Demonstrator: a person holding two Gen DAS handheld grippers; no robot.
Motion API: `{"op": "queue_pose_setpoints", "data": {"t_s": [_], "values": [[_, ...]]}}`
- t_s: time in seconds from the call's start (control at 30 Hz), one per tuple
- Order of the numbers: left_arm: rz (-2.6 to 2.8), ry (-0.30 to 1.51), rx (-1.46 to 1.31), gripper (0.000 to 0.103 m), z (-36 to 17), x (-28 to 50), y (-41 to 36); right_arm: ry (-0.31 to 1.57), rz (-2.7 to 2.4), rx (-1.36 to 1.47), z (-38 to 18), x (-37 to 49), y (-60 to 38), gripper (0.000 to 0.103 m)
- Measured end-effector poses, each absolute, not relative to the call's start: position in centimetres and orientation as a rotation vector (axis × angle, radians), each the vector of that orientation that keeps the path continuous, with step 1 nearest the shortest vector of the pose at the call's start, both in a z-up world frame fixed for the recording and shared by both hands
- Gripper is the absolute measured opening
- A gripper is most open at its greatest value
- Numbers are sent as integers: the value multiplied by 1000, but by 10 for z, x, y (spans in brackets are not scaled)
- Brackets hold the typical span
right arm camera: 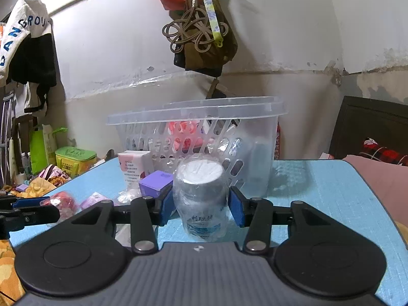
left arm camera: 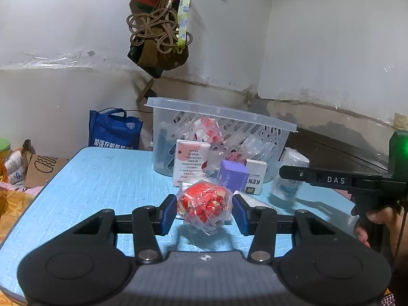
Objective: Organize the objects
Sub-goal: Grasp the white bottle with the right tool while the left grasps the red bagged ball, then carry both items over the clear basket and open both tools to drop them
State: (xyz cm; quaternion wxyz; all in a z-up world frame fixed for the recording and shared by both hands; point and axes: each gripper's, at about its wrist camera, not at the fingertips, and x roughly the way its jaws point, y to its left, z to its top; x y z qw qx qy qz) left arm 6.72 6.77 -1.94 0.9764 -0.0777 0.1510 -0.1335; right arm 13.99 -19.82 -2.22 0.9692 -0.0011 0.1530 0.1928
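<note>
My left gripper (left arm camera: 204, 210) is shut on a red packet in clear plastic wrap (left arm camera: 204, 203), held just above the blue table (left arm camera: 102, 186). My right gripper (right arm camera: 201, 207) is shut on a white-capped bottle in plastic wrap (right arm camera: 201, 193), which stands upright on the table; it also shows in the left wrist view (left arm camera: 289, 178). A clear plastic basket (left arm camera: 221, 137) stands at the back of the table with red and white packets inside. The basket shows in the right wrist view (right arm camera: 193, 132) directly behind the bottle.
A pink-and-white box (left arm camera: 191, 162), a purple box (left arm camera: 233, 176) and a white KENT box (left arm camera: 255, 179) stand in front of the basket. A blue bag (left arm camera: 112, 130) sits behind the table's left. Bags hang on the wall (left arm camera: 158, 33). Clutter lies left of the table (right arm camera: 63, 163).
</note>
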Motion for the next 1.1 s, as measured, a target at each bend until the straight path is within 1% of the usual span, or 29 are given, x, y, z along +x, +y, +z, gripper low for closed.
{"op": "queue_pose_setpoints", "data": {"t_s": [0.37,0.8,0.93,1.03,1.1], "values": [[-282,296,-160,51,-18,67,67,280,400,1,-10,119,-204,50],[-302,232,-170,50,8,73,64,254,425,26,5,109,-207,50],[-339,196,-138,50,39,91,66,238,505,58,33,116,-210,50],[-349,150,-123,50,81,122,64,199,496,-16,68,133,-201,50],[-368,174,-149,50,109,154,59,195,501,4,92,156,-199,50]]}}
